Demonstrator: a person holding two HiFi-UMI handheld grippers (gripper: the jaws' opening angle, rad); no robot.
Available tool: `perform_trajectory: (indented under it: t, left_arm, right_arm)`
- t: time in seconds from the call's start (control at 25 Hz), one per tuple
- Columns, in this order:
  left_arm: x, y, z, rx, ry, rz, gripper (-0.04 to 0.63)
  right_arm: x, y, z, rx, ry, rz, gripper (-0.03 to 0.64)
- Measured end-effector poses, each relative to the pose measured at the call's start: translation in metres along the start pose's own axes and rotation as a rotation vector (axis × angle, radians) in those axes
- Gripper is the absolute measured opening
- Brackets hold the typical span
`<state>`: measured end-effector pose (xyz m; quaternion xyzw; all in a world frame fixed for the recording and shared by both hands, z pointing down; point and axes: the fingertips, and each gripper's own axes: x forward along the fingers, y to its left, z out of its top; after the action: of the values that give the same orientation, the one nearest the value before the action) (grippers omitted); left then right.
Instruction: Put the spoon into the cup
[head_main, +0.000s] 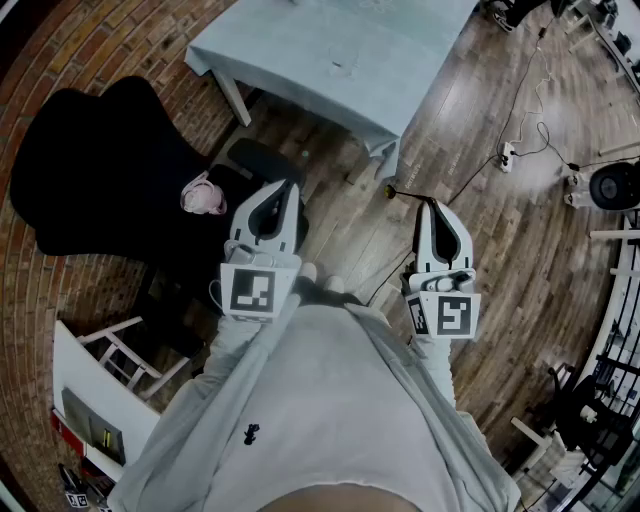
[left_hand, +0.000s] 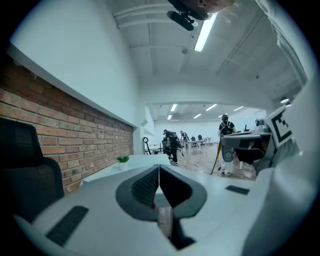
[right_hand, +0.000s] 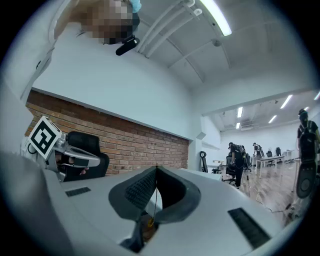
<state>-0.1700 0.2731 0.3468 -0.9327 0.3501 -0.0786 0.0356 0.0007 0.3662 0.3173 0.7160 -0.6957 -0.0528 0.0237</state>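
No spoon or cup can be made out in any view; a faint small mark on the light table (head_main: 300, 70) at the top of the head view is too small to tell. My left gripper (head_main: 283, 186) is held in front of the person's chest, well short of the table, with its jaws shut and nothing between them; in the left gripper view the left gripper (left_hand: 159, 166) points across the room. My right gripper (head_main: 428, 203) hangs beside it at the same height, also shut and empty; the right gripper (right_hand: 156, 167) faces a brick wall.
A black office chair (head_main: 100, 170) stands at the left with a pink object (head_main: 203, 197) beside it. A power strip with cables (head_main: 507, 153) lies on the wooden floor at the right. A white rack (head_main: 110, 370) stands at the lower left. Distant people (left_hand: 171, 145) stand in the room.
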Motion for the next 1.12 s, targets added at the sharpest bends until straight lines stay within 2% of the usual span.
perform_trajectory:
  t: [0.24,0.4,0.68,0.88,1.12]
  left_arm:
    - [0.008,-0.008,0.004,-0.033,0.018,0.04,0.02]
    - [0.009,-0.015,0.004,-0.018,0.006,0.057,0.02]
    - [0.025,-0.021,-0.006,-0.04,0.048,0.097,0.02]
    - [0.06,-0.004,-0.006,-0.05,0.033,0.119,0.02]
    - [0.123,0.038,0.0,-0.03,0.003,0.136,0.02]
  right_arm:
    - [-0.001,-0.015,-0.002,0.017,0.004,0.006,0.02]
    - [-0.007,-0.024,-0.007,0.027,-0.005,0.014,0.02]
    - [0.0,-0.046,-0.027,0.058,0.015,0.027,0.02]
    - [0.038,-0.063,-0.037,0.062,0.023,0.048,0.02]
    - [0.117,-0.081,-0.034,0.033,0.028,0.089,0.02]
